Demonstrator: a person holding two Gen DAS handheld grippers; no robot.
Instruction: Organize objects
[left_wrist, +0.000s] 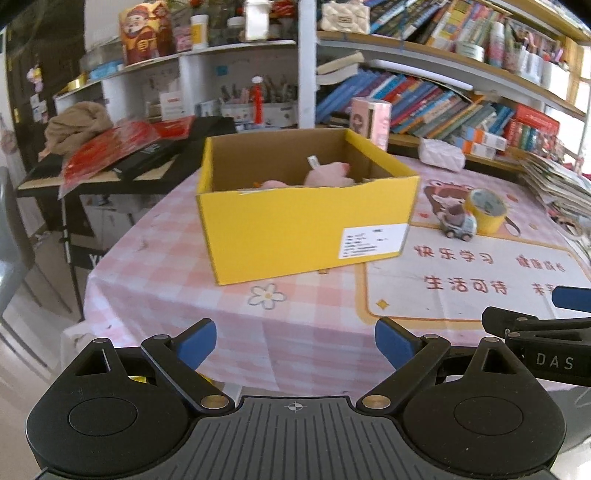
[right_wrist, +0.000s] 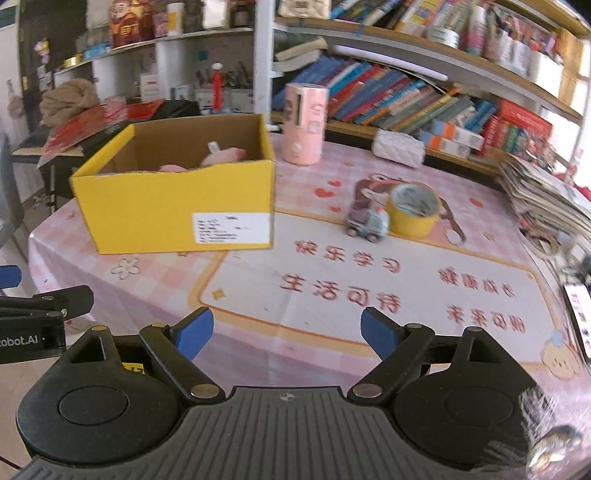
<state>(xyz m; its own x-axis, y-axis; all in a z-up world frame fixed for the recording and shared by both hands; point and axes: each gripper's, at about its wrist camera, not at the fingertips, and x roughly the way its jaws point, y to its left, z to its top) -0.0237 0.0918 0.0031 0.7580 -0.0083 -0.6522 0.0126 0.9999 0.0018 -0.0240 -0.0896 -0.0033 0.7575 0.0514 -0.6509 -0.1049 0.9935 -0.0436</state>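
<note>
A yellow cardboard box (left_wrist: 303, 225) (right_wrist: 173, 210) stands open on the pink checked table, with pink plush toys (left_wrist: 328, 173) (right_wrist: 221, 157) inside. A small toy truck (left_wrist: 458, 225) (right_wrist: 369, 221) stands right of the box, touching a yellow tape roll (left_wrist: 485, 210) (right_wrist: 413, 210). My left gripper (left_wrist: 295, 345) is open and empty above the table's near edge, in front of the box. My right gripper (right_wrist: 286, 334) is open and empty over the printed mat, short of the truck. Each gripper shows at the other view's edge.
A pink cylinder (right_wrist: 304, 123) stands behind the box. A white pouch (right_wrist: 399, 147) lies near the bookshelf (right_wrist: 406, 99). Stacked magazines (right_wrist: 546, 199) lie at the right edge. A black side table (left_wrist: 122, 158) with red packets stands to the left.
</note>
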